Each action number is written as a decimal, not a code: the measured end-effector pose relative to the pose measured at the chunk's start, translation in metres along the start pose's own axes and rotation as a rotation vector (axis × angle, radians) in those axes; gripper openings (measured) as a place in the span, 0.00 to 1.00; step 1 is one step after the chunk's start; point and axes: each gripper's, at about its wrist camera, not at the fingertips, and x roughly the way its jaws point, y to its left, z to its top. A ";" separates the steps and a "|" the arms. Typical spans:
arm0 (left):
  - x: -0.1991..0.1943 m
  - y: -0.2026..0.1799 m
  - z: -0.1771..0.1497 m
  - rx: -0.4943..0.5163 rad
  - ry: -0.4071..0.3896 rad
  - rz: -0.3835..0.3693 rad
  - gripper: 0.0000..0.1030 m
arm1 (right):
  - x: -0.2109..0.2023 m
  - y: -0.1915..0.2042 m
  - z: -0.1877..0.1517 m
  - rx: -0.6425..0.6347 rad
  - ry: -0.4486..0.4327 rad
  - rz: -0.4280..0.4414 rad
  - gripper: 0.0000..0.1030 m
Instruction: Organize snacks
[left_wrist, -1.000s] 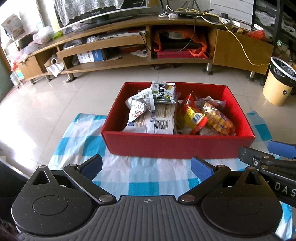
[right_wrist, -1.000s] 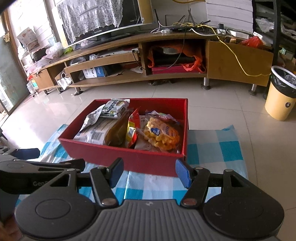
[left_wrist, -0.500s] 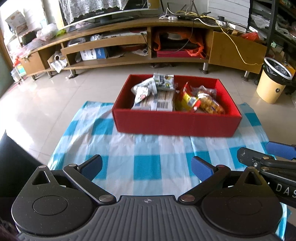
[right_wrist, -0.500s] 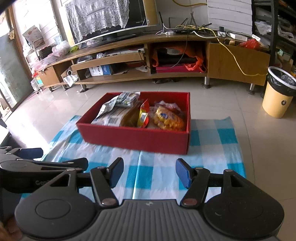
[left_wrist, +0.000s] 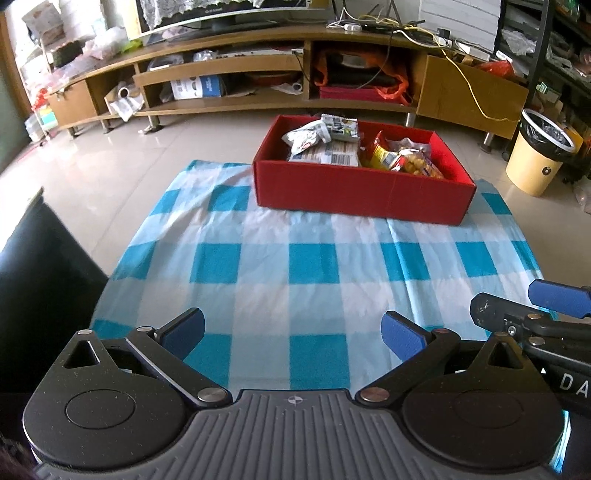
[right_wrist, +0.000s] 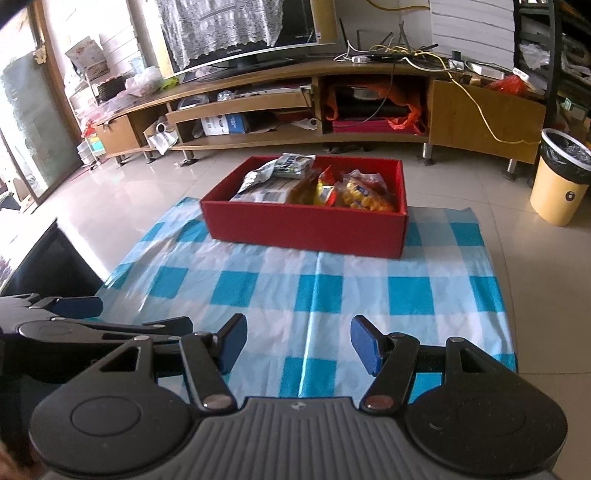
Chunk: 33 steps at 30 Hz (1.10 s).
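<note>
A red box (left_wrist: 362, 192) stands at the far end of a blue-and-white checked cloth (left_wrist: 314, 266) on the floor. It holds several snack packets: silver and white ones (left_wrist: 325, 142) on the left, a red-yellow bag and a bag of yellow puffs (left_wrist: 413, 162) on the right. The box also shows in the right wrist view (right_wrist: 306, 225). My left gripper (left_wrist: 293, 330) is open and empty, low over the near end of the cloth. My right gripper (right_wrist: 299, 343) is open and empty beside it, and shows in the left wrist view (left_wrist: 546, 306).
A long wooden TV stand (left_wrist: 258, 74) with cluttered shelves runs along the far wall. A yellow waste bin (left_wrist: 539, 155) stands at the right. A dark object (left_wrist: 37, 280) sits at the cloth's left edge. Tiled floor surrounds the cloth.
Both grippers have pulled back from the red box, which now looks smaller and farther. More of the checked cloth shows. Both grippers stay open and empty.
</note>
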 end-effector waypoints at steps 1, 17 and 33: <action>-0.001 0.002 -0.003 0.000 0.002 0.000 1.00 | -0.001 0.003 -0.002 -0.005 0.003 0.000 0.57; 0.002 0.007 -0.025 0.008 0.035 -0.008 1.00 | -0.001 0.014 -0.025 -0.004 0.043 -0.004 0.57; 0.003 -0.002 -0.031 0.035 0.042 -0.008 1.00 | -0.004 0.009 -0.035 0.018 0.052 -0.009 0.57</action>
